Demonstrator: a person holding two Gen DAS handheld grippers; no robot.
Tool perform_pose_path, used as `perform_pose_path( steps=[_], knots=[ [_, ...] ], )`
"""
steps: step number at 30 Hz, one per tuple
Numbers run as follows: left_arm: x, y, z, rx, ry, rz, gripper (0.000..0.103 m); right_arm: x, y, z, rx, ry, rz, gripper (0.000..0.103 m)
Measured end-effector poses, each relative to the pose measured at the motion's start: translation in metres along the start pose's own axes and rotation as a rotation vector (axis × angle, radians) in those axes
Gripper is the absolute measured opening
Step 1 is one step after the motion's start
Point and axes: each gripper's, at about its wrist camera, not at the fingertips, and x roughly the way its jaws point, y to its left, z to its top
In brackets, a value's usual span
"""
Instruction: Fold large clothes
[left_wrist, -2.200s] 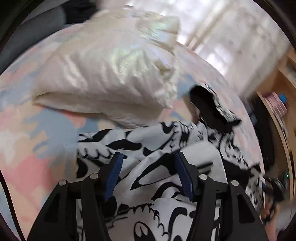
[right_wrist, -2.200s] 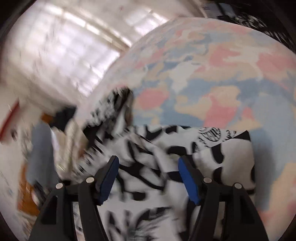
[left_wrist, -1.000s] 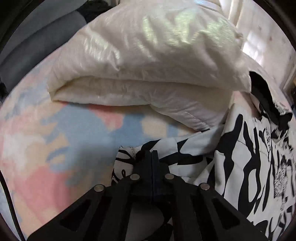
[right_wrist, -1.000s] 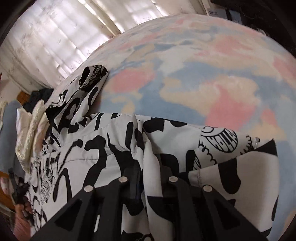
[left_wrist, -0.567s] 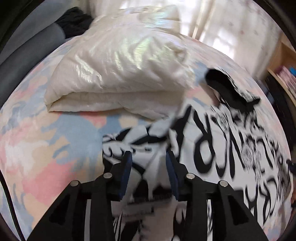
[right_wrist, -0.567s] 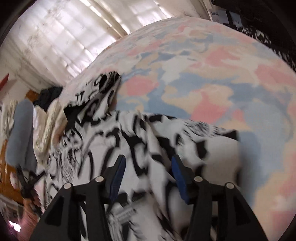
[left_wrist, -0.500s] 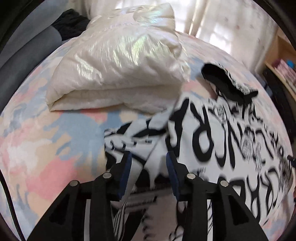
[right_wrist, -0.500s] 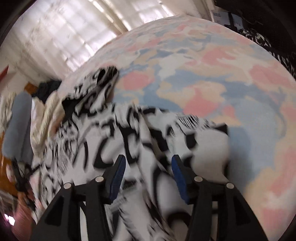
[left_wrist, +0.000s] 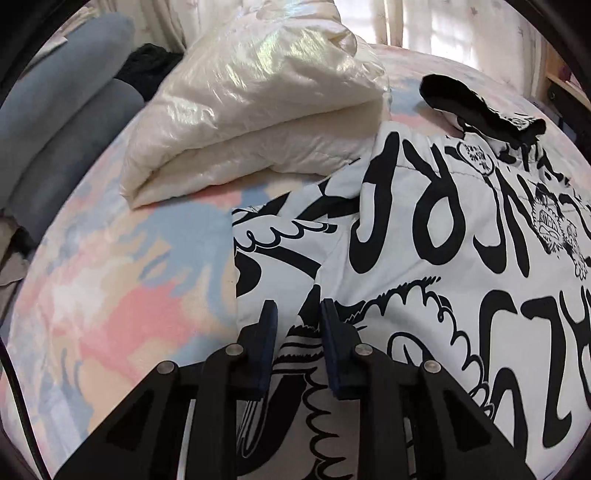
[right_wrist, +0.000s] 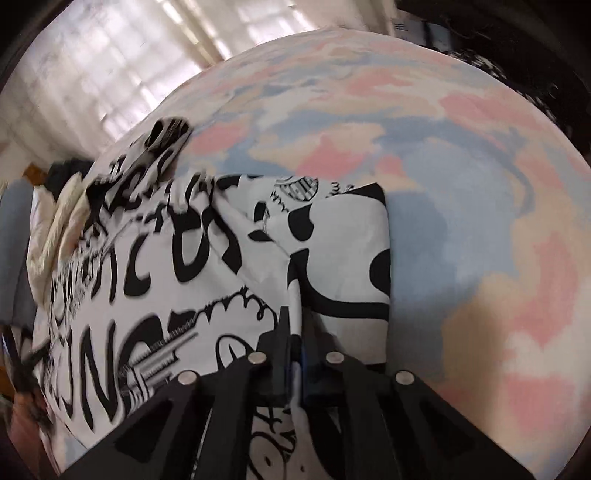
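Left wrist view: left tool (left_wrist: 295, 314) sits w/ its 2 blue pads apart, a fold of the black-and-white jacket (left_wrist: 461, 266) running up between them, not pinched. Jacket lies spread on the bed (left_wrist: 110, 295), covering the right half of the view; its left edge runs roughly straight up from the tool, w/ bare pastel bedspread open to the left. Fabric is smooth, lightly puffy, w/ bold black lettering and cartoon outlines on white. Black-lined hood (left_wrist: 476, 103) lies at the far end. 1 cream quilted jacket (left_wrist: 251, 103), glossy and folded in a thick wedge, lies beyond, its lower corner touching the printed jacket. Grey bolster pillows (left_wrist: 62, 122), 2 rolls, line the bed's far left edge.

Right wrist view: right tool (right_wrist: 293, 354) has its pads together, clamped on a raised ridge of the jacket (right_wrist: 166, 280). Jacket's right edge (right_wrist: 386, 258) is a straight folded line just right of the tool; past it the bed (right_wrist: 480, 221) is open pink, blue and cream bedspread out to its rounded far edge. Left part of the garment is motion-blurred. Curtained window (right_wrist: 129, 66) behind.
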Motion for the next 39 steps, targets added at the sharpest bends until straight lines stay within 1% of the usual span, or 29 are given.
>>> perform_pose_path(
  steps=[1,2,3,4,6,8,9,11,12,14,16,18,19,20,22,23,24,25,26,27,29,30,31,33,35,37,39],
  knots=[
    [-0.003,-0.002,0.001,-0.006,-0.003,0.003,0.021,-0.003,-0.002,0.002,0.027,0.0,0.004,0.009],
    [-0.008,-0.002,0.002,-0.011,-0.012,0.007,0.021,-0.008,-0.003,0.003,0.054,-0.003,-0.001,0.013],
    [-0.019,-0.001,0.002,-0.018,-0.037,0.016,0.021,-0.016,-0.003,0.003,0.071,-0.018,0.0,0.015],
    [-0.027,0.0,0.002,-0.019,-0.059,0.019,0.021,-0.029,-0.001,0.001,0.07,-0.059,0.003,0.015],
    [-0.053,0.002,0.001,-0.042,-0.133,0.024,0.021,-0.048,0.01,-0.005,0.03,-0.123,-0.023,0.016],
    [-0.073,-0.001,-0.001,-0.052,-0.181,0.014,0.021,-0.069,0.03,-0.016,-0.049,-0.202,-0.064,0.016],
    [-0.083,-0.006,-0.004,-0.052,-0.204,-0.005,0.021,-0.078,0.044,-0.024,-0.098,-0.234,-0.066,0.017],
    [-0.095,-0.02,-0.011,-0.04,-0.215,-0.054,0.021,-0.085,0.062,-0.034,-0.159,-0.253,-0.045,0.018],
    [-0.096,-0.029,-0.015,-0.029,-0.209,-0.069,0.021,-0.083,0.074,-0.041,-0.193,-0.24,-0.02,0.021],
    [-0.089,-0.043,-0.022,-0.008,-0.186,-0.061,0.021,-0.071,0.096,-0.054,-0.251,-0.184,0.02,0.022],
    [-0.072,-0.056,-0.033,0.016,-0.14,-0.009,0.021,-0.052,0.11,-0.068,-0.301,-0.129,0.016,0.022],
    [-0.053,-0.056,-0.042,0.021,-0.094,0.056,0.022,-0.03,0.112,-0.077,-0.325,-0.076,-0.03,0.022],
    [-0.044,-0.052,-0.046,0.014,-0.079,0.081,0.022,-0.024,0.107,-0.08,-0.323,-0.065,-0.05,0.022],
    [-0.039,-0.046,-0.048,-0.001,-0.079,0.08,0.022,-0.022,0.1,-0.08,-0.321,-0.073,-0.072,0.022],
    [-0.036,-0.028,-0.049,-0.073,-0.07,0.057,0.022,-0.023,0.077,-0.074,-0.285,-0.105,-0.133,0.02],
    [-0.035,-0.021,-0.048,-0.104,-0.062,0.043,0.022,-0.028,0.06,-0.068,-0.246,-0.123,-0.16,0.016],
    [-0.034,-0.015,-0.048,-0.122,-0.058,0.028,0.022,-0.033,0.045,-0.064,-0.209,-0.136,-0.156,0.003],
    [-0.034,-0.012,-0.048,-0.123,-0.058,0.019,0.022,-0.039,0.029,-0.06,-0.174,-0.144,-0.152,0.001],
    [-0.034,-0.012,-0.049,-0.116,-0.058,0.019,0.022,-0.044,0.015,-0.056,-0.147,-0.151,-0.182,0.001],
    [-0.034,-0.014,-0.049,-0.106,-0.059,0.027,0.022,-0.048,0.008,-0.053,-0.133,-0.153,-0.187,0.001],
    [-0.036,-0.017,-0.049,-0.094,-0.056,0.043,0.022,-0.053,-0.003,-0.05,-0.101,-0.148,-0.178,0.002],
    [-0.036,-0.018,-0.048,-0.091,-0.05,0.046,0.022,-0.054,-0.005,-0.047,-0.091,-0.141,-0.172,0.004],
    [-0.039,-0.019,-0.046,-0.091,-0.044,0.044,0.022,-0.057,-0.002,-0.046,-0.091,-0.136,-0.176,0.006],
    [-0.049,-0.024,-0.042,-0.1,-0.042,0.029,0.022,-0.062,0.009,-0.046,-0.102,-0.131,-0.182,0.008],
    [-0.064,-0.031,-0.035,-0.11,-0.063,-0.017,0.023,-0.064,0.031,-0.047,-0.116,-0.13,-0.123,0.009],
    [-0.082,-0.045,-0.028,-0.108,-0.107,-0.078,0.026,-0.069,0.056,-0.049,-0.146,-0.133,-0.055,0.014],
    [-0.092,-0.063,-0.02,-0.084,-0.135,-0.126,0.031,-0.064,0.088,-0.047,-0.186,-0.125,0.015,0.026]
  ],
)
